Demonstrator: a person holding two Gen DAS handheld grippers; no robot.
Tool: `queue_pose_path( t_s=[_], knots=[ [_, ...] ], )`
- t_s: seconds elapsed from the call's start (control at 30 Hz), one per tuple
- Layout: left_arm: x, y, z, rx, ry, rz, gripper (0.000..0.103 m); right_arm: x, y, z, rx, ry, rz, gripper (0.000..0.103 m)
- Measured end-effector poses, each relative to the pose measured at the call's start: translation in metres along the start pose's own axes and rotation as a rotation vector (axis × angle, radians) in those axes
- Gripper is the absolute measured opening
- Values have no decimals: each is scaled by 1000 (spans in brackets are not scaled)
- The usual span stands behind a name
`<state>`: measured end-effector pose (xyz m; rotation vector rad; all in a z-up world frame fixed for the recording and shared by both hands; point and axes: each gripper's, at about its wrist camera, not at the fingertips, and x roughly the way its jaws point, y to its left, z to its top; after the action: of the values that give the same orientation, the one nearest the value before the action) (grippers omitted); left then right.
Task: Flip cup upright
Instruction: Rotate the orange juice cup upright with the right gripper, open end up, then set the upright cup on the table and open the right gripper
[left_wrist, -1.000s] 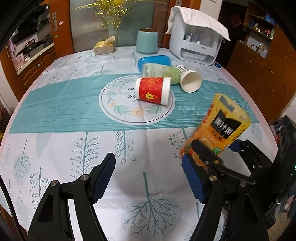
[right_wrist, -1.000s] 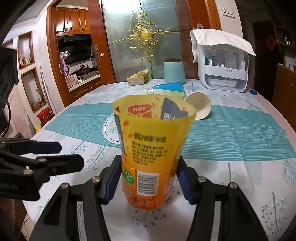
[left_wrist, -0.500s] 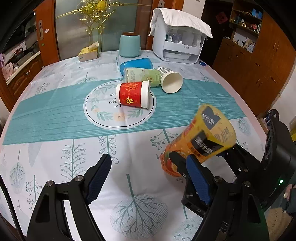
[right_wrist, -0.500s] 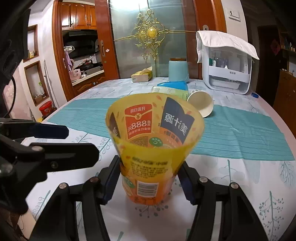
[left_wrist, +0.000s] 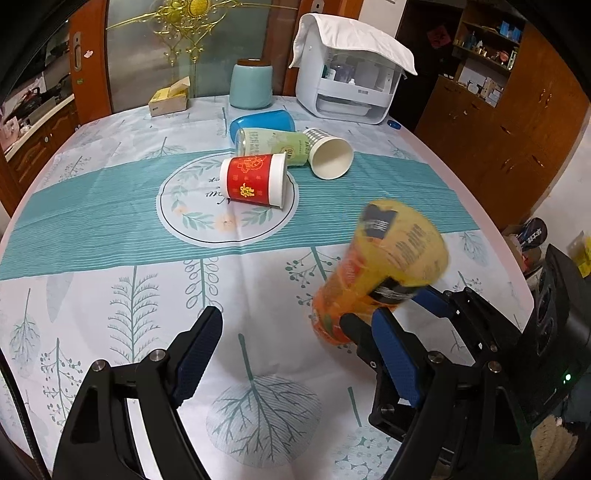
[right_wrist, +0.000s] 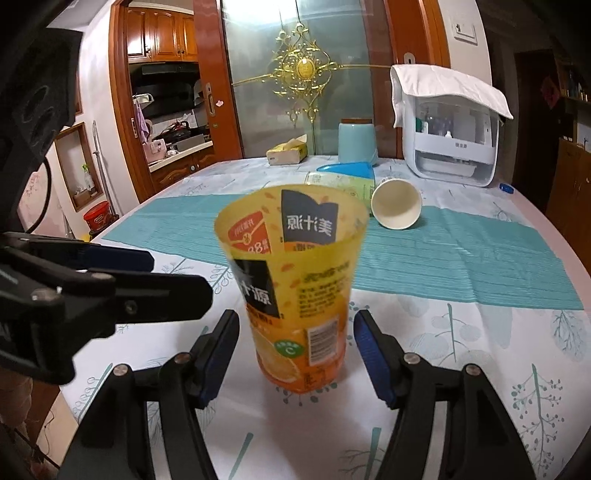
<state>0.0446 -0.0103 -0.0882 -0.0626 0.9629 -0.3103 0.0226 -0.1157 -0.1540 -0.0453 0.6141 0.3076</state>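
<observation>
Orange-yellow cup stands mouth-up on the tablecloth, base down, at 12 o'clock just ahead of the right gripper. Right jaws are spread, a gap showing on each side of the cup, so nothing gripped; pads flank the base, likely because the cup was just set down and let go. In the left wrist view the same cup sits at 3 o'clock, blurred and looking tilted, probably fisheye plus motion; can't tell if it wobbles. Left gripper is wide open, empty, hovering over bare cloth, well apart from the cup, probably standing by.

Judgement: this cup reads as done. Other cups are still on their sides at 12 o'clock in the left view: red cup on the round floral medallion, green cup behind it, white paper cup with mouth facing the camera, blue cup farthest back.

Surface: round table, white leaf-print cloth with a teal striped band. Far edge holds a pale blue canister, tissue box and a white appliance with a towel on top. Wood doors, glass panel with gold ornament, kitchen at 10 o'clock.
</observation>
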Motion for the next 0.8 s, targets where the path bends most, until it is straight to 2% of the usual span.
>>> queue_pose_path(
  t_s=[0.6, 0.7, 0.8],
  knots=[
    [-11, -18, -5, 34, 6, -12, 82, -22, 3, 0, -5, -29, 10, 65],
    [-13, -22, -9, 36, 9, -10, 82, -27, 1, -2, 18, -22, 17, 73],
    [-18, -25, -12, 39, 2, -1, 82, -33, -1, -5, 26, -6, 6, 74]
  ],
)
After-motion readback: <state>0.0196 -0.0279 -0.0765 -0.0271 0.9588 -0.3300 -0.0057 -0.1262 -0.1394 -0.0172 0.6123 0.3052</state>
